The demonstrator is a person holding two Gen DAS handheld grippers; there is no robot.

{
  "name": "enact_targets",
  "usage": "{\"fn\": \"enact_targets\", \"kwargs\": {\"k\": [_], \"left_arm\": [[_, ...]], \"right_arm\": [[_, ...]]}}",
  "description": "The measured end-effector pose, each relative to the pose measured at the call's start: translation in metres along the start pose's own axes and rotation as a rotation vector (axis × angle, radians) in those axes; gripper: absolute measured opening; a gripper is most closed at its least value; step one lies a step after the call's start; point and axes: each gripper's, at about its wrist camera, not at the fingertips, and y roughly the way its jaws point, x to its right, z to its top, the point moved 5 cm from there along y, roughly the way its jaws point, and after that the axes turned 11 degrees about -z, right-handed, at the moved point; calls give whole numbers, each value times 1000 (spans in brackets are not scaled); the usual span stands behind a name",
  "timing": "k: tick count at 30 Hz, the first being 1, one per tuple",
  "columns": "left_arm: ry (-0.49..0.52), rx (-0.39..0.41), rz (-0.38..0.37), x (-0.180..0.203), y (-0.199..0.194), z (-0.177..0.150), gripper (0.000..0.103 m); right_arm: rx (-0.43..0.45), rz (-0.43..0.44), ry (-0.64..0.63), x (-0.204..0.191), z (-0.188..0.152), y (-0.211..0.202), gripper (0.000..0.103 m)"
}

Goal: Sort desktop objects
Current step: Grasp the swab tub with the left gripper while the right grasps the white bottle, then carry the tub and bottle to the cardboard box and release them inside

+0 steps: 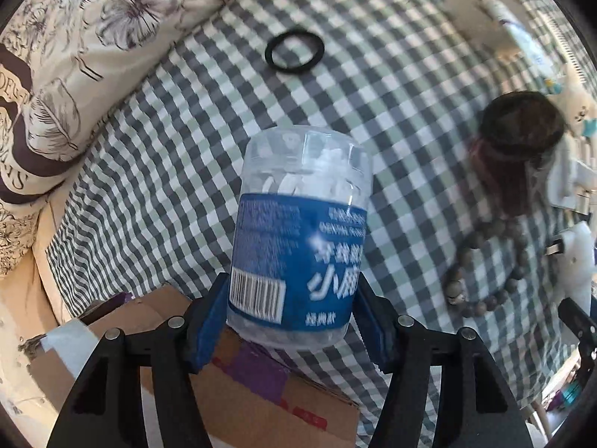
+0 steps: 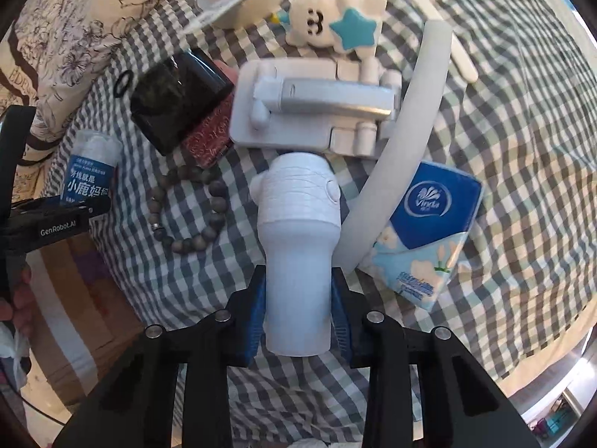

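Both jaws of the left gripper (image 1: 293,321) pressed one clear plastic jar (image 1: 298,239) with a blue label, above a cardboard box (image 1: 261,384). One white cylindrical handle (image 2: 296,280) sat clamped in the right gripper (image 2: 297,321). One beaded bracelet (image 2: 190,209) and one black hair ring (image 1: 294,51) lay on checked cloth (image 1: 391,74).

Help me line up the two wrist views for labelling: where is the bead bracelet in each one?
Left wrist view: the bead bracelet lies at right of centre, blurred, on the checked cloth, right of the blue-labelled jar held by the left gripper.
Right wrist view: the bracelet lies left of centre, between the jar and the white device held by the right gripper.
Shared landmark: the black hair tie.
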Motion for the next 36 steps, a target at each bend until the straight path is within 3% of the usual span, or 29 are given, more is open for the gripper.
{"fn": "enact_targets", "kwargs": {"k": [4, 11, 16, 24, 30, 36], "left_arm": [[-14, 22, 9, 1, -15, -13, 64], [-39, 100, -57, 6, -59, -27, 62], [-44, 115, -107, 10, -68, -20, 62], [-64, 161, -141, 10, -94, -41, 62], [-67, 249, -169, 7, -140, -54, 62], [-61, 389, -203, -7, -205, -80, 62]], "right_arm": [[13, 21, 20, 6, 4, -12, 32], [37, 25, 21, -1, -6, -37, 32], [50, 16, 4, -5, -14, -50, 32], [80, 26, -20, -11, -17, -72, 32], [159, 47, -63, -25, -17, -119, 32], [250, 74, -134, -61, -22, -177, 31]]}}
